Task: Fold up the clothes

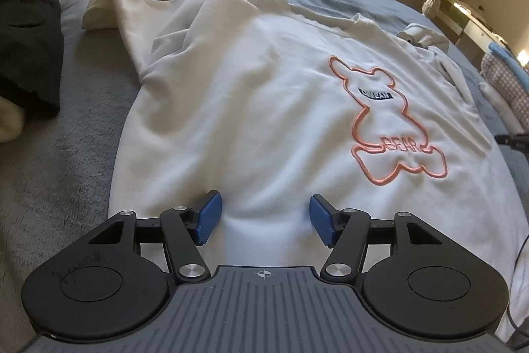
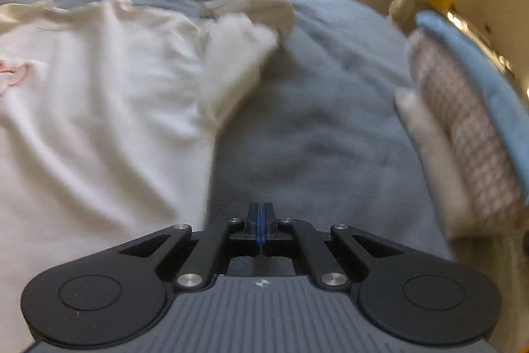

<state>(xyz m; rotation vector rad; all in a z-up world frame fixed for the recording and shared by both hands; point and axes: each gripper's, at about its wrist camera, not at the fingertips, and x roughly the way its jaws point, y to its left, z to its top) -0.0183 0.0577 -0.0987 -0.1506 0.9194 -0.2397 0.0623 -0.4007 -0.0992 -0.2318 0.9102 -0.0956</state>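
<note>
Grey-blue bedspread point(image 2: 330, 121) lying under everything. White sweatshirt point(image 1: 264, 108) spreading ahead of left gripper point(image 1: 264, 217), pads standing apart over its hem, gripping nothing. Right gripper point(image 2: 261, 227) pressing fully together, empty, sweatshirt edge lying just to its left.

Our bed point(image 1: 99, 128), grey-blue blanket

We see a white sweatshirt point(image 1: 264, 108) spread on it, dark clothes point(image 1: 29, 55) left of the sweatshirt, folded pile point(image 2: 463, 134) right.
</note>
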